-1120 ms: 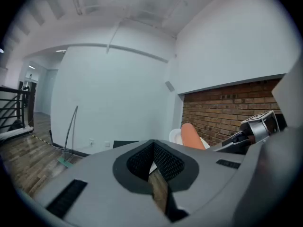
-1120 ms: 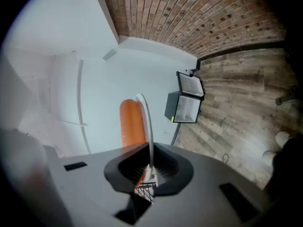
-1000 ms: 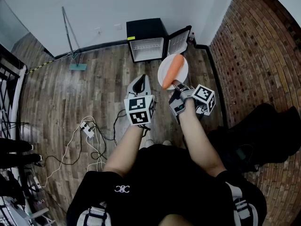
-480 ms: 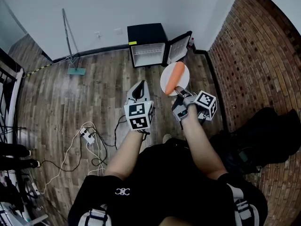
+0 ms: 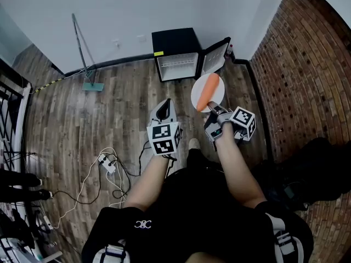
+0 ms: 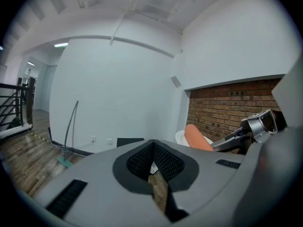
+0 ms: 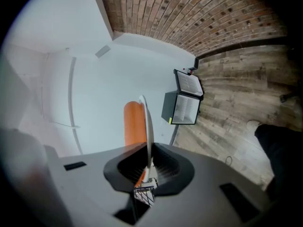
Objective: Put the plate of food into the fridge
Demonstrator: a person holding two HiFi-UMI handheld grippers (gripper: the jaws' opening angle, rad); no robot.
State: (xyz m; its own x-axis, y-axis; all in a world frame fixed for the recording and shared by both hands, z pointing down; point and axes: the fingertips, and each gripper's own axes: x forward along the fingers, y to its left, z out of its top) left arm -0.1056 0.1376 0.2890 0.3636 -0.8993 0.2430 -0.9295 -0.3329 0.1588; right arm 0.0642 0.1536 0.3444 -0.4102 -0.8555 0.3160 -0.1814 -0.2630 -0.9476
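A small black fridge (image 5: 174,52) stands against the white wall with its door (image 5: 217,56) swung open to the right; it also shows in the right gripper view as the fridge (image 7: 182,109). My right gripper (image 5: 211,110) is shut on the rim of a white plate (image 5: 216,86) that carries one long orange piece of food (image 5: 205,90). In the right gripper view the plate (image 7: 147,126) is edge-on between the jaws, with the food (image 7: 134,124) on its left. My left gripper (image 5: 163,105) hangs beside it, shut and holding nothing. The plate (image 6: 182,136) is still short of the fridge.
A long-handled mop (image 5: 83,48) leans on the wall at the left. A power strip with cables (image 5: 106,163) lies on the wood floor behind my left gripper. A brick wall (image 5: 307,64) runs along the right, and a black railing (image 5: 11,100) along the left.
I have stepped a little closer to the fridge. Both grippers and the held plate sit slightly lower and further right in the head view. The grips are unchanged.
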